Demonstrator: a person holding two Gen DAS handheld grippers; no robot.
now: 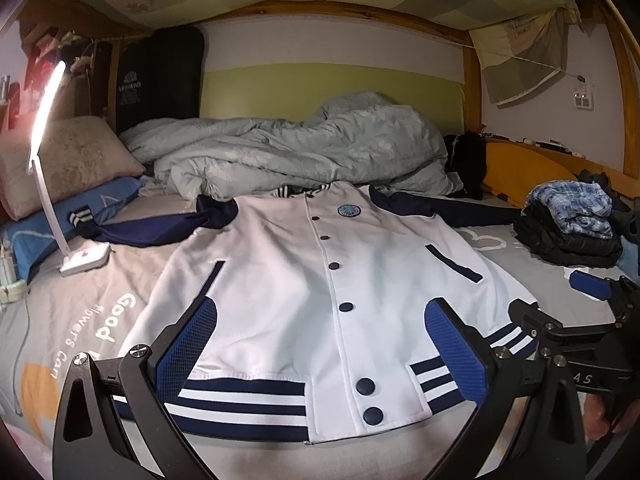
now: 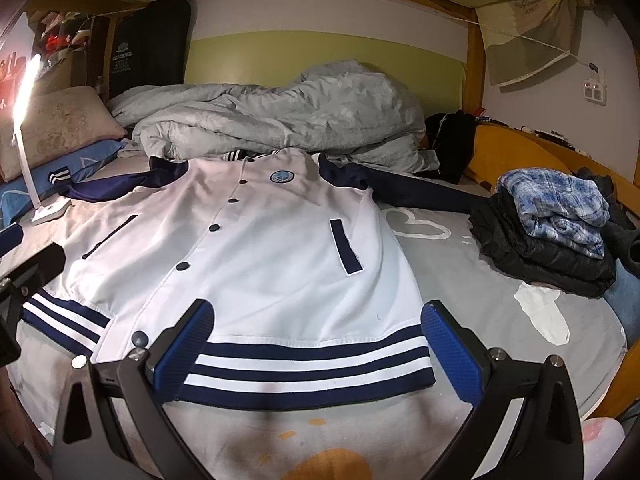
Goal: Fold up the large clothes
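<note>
Both sets of jaws stood wide apart and held nothing as I looked down the two wrist cameras. My left gripper (image 1: 320,352) hung over the striped hem of the varsity jacket (image 1: 320,280), its blue pads either side of the snap-button placket. My right gripper (image 2: 320,348) hung over the same hem further toward the jacket's outer corner, and it also showed at the right edge of the left view (image 1: 592,320).

The jacket lay face up and buttoned on the bed (image 2: 480,280), white body spread flat, collar toward the rumpled grey duvet (image 1: 300,148) beyond it. One navy sleeve (image 1: 152,228) reached away from the jacket's shoulder toward the white desk lamp (image 1: 80,256); the other sleeve (image 2: 420,188) ran out toward a stack of folded clothes (image 2: 552,232) beside the jacket.

I judged the garment soft and limp but fairly thick, so it would drape and sag rather than hold a line. The ribbed hem band and the cuffs looked like the firmest places to pinch; the smooth white panels might slip or bunch. I thought the sleeves should come in across the chest first, each taken near its cuff, before the hem was lifted toward the collar.
</note>
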